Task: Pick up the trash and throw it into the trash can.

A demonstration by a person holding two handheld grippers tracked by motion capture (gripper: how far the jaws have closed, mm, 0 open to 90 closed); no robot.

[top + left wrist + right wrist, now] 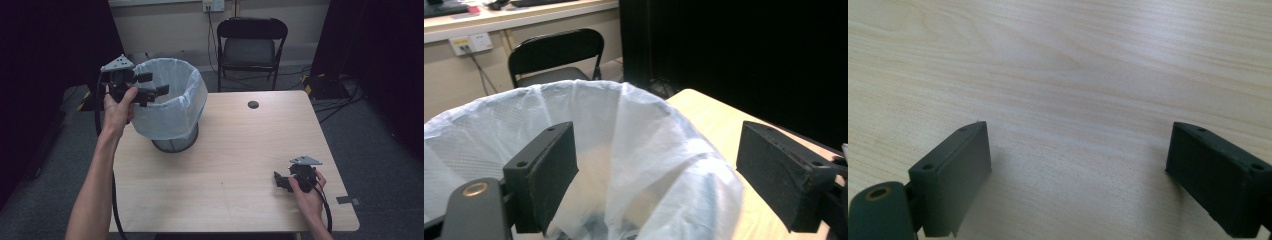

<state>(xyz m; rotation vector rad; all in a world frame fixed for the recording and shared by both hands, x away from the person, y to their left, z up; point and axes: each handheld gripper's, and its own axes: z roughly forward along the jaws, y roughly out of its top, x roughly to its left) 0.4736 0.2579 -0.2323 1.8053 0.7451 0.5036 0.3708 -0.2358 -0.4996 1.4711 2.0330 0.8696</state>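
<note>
A dark mesh wastebasket lined with a white plastic bag stands on the light wooden worktop. The left hand-held gripper hovers over its rim, jaws apart. The right hand-held gripper rests near the worktop's front, jaws spread, empty.

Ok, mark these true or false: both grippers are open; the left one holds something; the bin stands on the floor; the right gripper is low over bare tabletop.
1. Both grippers open: true. The left gripper and right gripper have jaws apart.
2. Left holds something: false, nothing sits between its jaws.
3. Bin on the floor: false. The black mesh bin with white plastic liner stands on the light wooden table.
4. Right low over bare tabletop: true.
</note>
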